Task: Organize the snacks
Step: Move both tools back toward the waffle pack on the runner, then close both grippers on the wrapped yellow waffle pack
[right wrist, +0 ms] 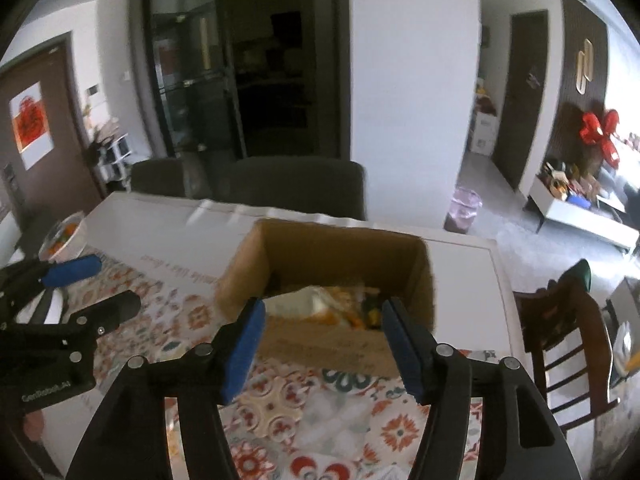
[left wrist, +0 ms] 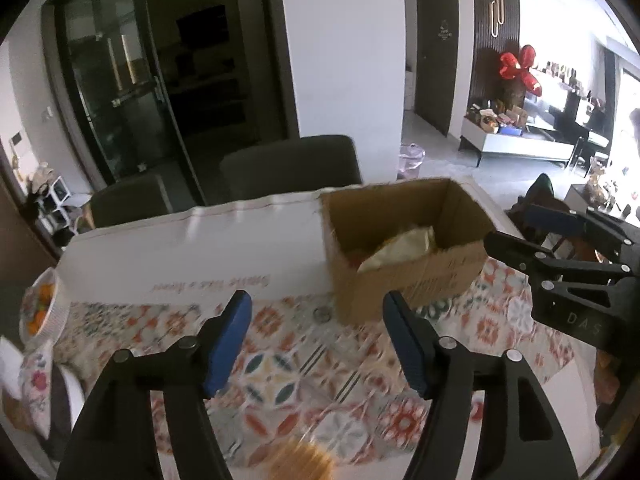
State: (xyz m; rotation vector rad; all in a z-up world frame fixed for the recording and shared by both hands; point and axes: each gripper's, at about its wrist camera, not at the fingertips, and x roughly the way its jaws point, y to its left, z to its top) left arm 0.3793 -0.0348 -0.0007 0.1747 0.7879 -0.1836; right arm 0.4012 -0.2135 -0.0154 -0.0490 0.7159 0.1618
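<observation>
A brown cardboard box (left wrist: pixel 404 268) (right wrist: pixel 332 344) stands open on the patterned tablecloth (left wrist: pixel 304 364) (right wrist: pixel 312 408). Snack packets (left wrist: pixel 400 250) (right wrist: pixel 320 304) lie inside it, a pale one on top. My left gripper (left wrist: pixel 316 308) hovers over the cloth to the left of the box, jaws open and empty. My right gripper (right wrist: pixel 323 314) hangs just in front of the box's near wall, jaws open with nothing between them. Each gripper shows in the other's view: the right gripper (left wrist: pixel 516 232) at the right edge, the left gripper (right wrist: pixel 112 284) at the left. An orange packet (left wrist: pixel 304 460) lies blurred at the bottom edge.
A white bowl with orange food (left wrist: pixel 42 308) (right wrist: pixel 64 236) sits at the table's left end. Grey chairs (left wrist: pixel 292 164) (right wrist: pixel 296 184) stand behind the table, and a wooden chair (right wrist: pixel 568 340) stands at its right end. The far strip of the table (left wrist: pixel 192 248) is plain white.
</observation>
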